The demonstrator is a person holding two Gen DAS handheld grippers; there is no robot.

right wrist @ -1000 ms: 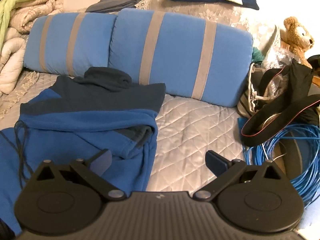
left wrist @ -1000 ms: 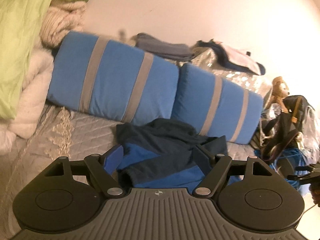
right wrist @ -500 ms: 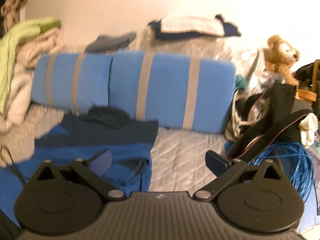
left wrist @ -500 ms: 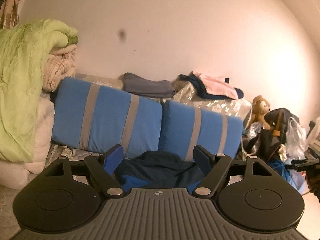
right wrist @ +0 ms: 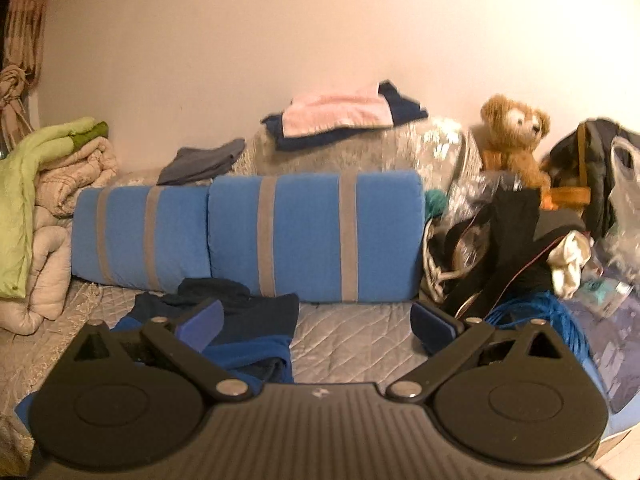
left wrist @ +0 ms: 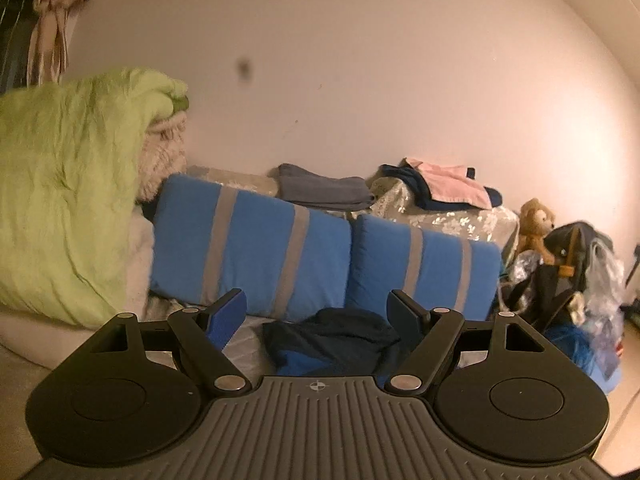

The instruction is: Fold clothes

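Both tongs, left (left wrist: 316,312) and right (right wrist: 316,320), hang level, spread and empty, above the blue hoodie (right wrist: 240,332).

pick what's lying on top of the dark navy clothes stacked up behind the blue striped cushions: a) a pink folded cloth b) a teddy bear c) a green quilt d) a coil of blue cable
a: in the right wrist view a pink folded cloth lies on the navy clothes behind the blue striped cushions; the teddy bear sits off to the right, the blue cable lies low beside the bed, and the green quilt is on the far left.
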